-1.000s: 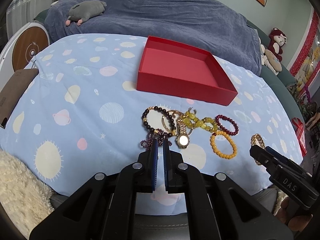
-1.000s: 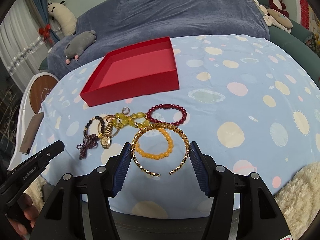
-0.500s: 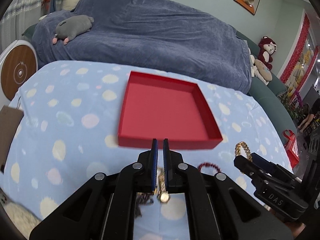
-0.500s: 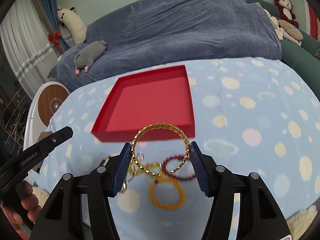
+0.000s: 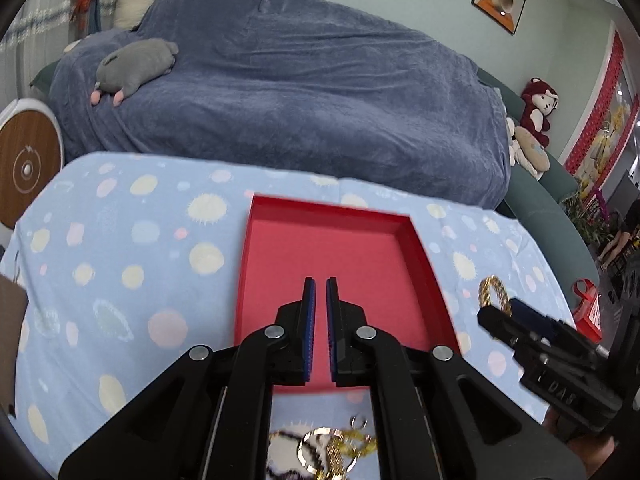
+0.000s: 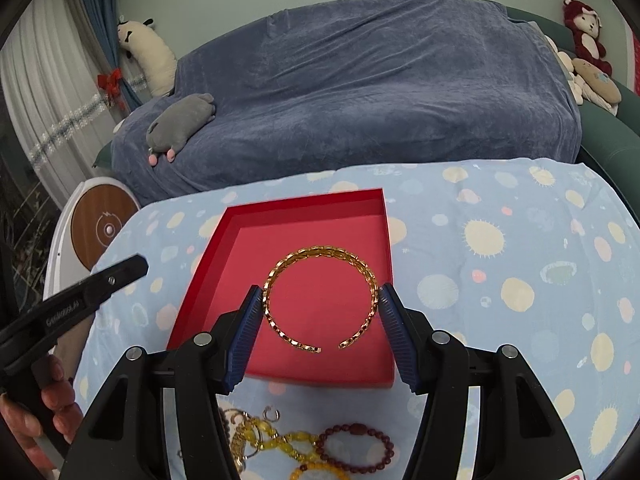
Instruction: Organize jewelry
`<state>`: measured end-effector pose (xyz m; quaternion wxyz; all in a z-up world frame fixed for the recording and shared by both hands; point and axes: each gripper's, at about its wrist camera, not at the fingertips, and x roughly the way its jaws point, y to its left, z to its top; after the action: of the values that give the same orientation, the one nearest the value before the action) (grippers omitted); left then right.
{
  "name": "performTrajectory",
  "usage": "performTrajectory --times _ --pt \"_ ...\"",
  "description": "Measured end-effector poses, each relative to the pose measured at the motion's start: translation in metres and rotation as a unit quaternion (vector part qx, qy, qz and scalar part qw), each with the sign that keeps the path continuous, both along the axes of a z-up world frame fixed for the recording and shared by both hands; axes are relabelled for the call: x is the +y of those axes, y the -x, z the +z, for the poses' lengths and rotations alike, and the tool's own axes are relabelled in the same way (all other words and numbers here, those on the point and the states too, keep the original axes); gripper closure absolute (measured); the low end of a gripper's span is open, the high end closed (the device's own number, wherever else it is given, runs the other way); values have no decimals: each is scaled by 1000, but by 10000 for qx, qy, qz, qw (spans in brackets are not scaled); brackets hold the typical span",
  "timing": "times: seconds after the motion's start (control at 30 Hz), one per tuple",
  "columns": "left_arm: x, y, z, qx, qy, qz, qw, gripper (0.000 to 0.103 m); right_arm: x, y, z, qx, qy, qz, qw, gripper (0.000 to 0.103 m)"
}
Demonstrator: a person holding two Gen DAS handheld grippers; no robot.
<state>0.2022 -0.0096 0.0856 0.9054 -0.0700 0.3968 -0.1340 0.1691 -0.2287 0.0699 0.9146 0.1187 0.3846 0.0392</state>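
both grippers have risen from the jewelry pile (image 6: pixel 304 446) to over the red tray (image 6: pixel 224 264). right gripper (image 6: pixel 320 322) clamps the gold bangle (image 6: pixel 320 298) between its jaws; left gripper (image 5: pixel 319 320) is together, seemingly empty. springy open bangle could pop free early.

Bangle (image 6: pixel 320 298) above tray (image 6: pixel 208 276)

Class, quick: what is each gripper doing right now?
Left gripper: shut, nothing visible between its pads.
Right gripper: shut on the gold bangle.
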Motion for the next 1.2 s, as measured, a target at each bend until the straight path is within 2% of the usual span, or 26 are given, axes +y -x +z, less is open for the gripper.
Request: performTrajectory --times 0.03,0.07,0.1,0.17,0.3,0.43,0.53,0.63,0.7,0.8,0.93,1.2 --pt "4 11 -9 95 -41 2 9999 96 0 6 -5 55 -17 3 10000 46" --pt "7 22 -17 193 -71 -18 9998 89 1 11 -8 95 -33 -8 9999 46" --pt "9 34 -26 321 -123 -27 9994 76 1 17 -11 129 -47 -31 9999 46" --pt "14 60 -47 591 -213 -16 9980 66 -1 30 -19 209 -121 -99 9997 46" --pt "15 97 -80 1052 -283 -57 9940 66 -3 51 -27 358 -282 -237 9987 46" --pt "14 110 -103 1377 -336 -25 9899 66 -1 63 -27 387 -294 -273 9984 46" --pt "14 113 -113 1463 -360 3 9886 67 2 67 -26 373 -249 -255 9987 46" --pt "15 115 -119 1452 -371 39 9887 78 4 69 -26 392 -258 -254 9986 46" --pt "16 114 -119 1441 -340 27 9890 93 5 70 -27 408 -249 -247 9986 46" --pt "17 111 -114 1425 -270 -43 9894 100 7 71 -28 420 -247 -228 9986 46" --pt "21 111 -98 1310 -202 -76 9911 103 7 69 -26 398 -262 -221 9986 46" --pt "24 86 -34 774 45 -123 9969 103 7 54 -13 245 -229 -166 9993 46"
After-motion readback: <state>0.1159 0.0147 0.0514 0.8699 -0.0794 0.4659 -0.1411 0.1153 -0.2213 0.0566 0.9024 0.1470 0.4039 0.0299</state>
